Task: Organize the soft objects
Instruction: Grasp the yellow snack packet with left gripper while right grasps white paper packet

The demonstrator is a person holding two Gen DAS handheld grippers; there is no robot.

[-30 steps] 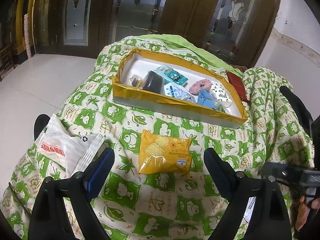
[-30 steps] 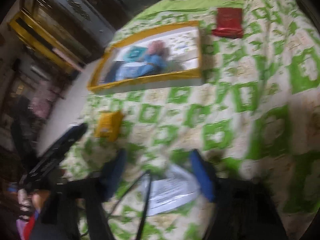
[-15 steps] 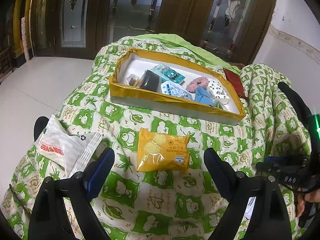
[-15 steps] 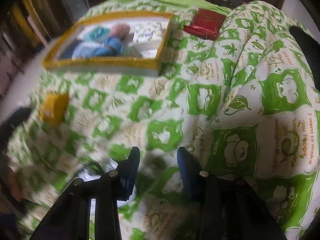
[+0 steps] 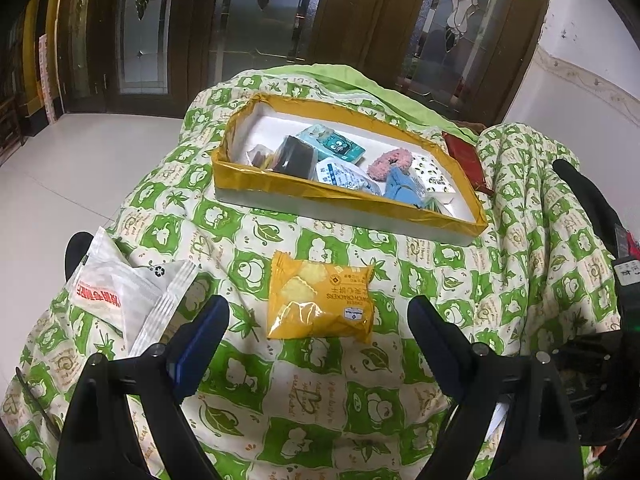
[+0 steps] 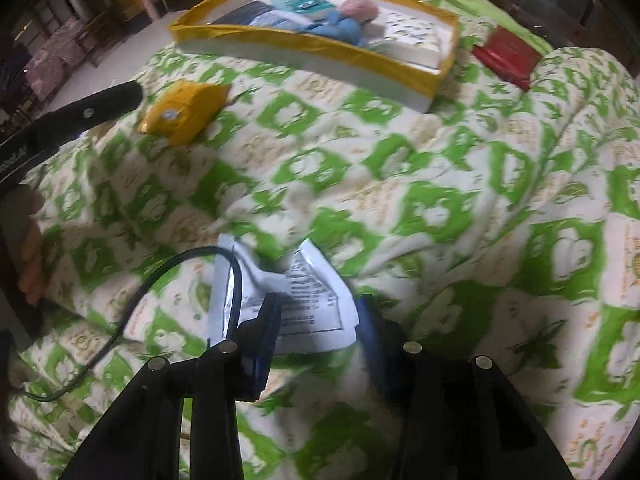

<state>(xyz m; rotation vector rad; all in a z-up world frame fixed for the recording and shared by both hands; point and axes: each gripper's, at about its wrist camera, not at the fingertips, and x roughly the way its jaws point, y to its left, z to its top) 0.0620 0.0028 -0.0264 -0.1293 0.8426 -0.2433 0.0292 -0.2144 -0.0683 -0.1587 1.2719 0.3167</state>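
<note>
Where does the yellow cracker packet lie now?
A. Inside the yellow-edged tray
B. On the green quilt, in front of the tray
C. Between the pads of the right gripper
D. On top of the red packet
B: the yellow cracker packet lies flat on the green quilt, nearer the camera than the yellow-edged tray.

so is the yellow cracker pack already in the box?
No, the yellow cracker pack lies on the green quilt in front of the yellow-rimmed box, between the open left tongs.

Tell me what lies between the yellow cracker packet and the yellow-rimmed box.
Only bare green-and-white quilt: in the left wrist view nothing lies between the yellow cracker packet and the yellow-rimmed box.
</note>
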